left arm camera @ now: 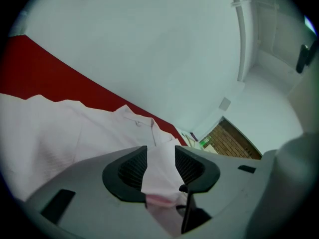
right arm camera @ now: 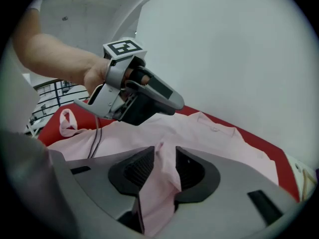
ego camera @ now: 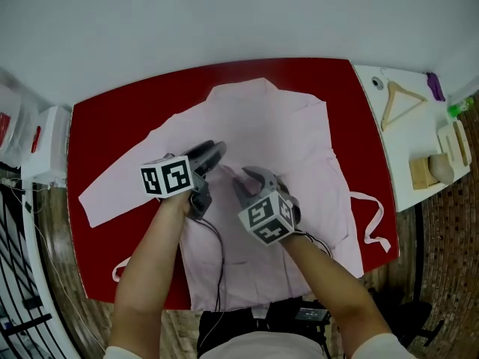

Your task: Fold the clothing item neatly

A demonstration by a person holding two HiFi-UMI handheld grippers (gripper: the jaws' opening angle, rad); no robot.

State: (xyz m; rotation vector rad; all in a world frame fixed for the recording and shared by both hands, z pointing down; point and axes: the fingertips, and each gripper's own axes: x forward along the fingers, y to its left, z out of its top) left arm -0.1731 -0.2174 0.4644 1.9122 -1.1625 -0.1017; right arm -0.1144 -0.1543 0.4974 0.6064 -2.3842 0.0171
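On red table [ego camera: 97, 118]: pink shirt [ego camera: 269, 126] light, limp, slides easily (thin weave, I judge). Left gripper [ego camera: 218, 152], right gripper [ego camera: 245, 178]: jaws apart, cloth fold slack between. Grip hems, shoulders.

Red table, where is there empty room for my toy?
Bare red table shows at the far-left corner beyond the sleeve, and the far-right corner by the white side table. The middle is crowded: pink garment, left gripper, right gripper.
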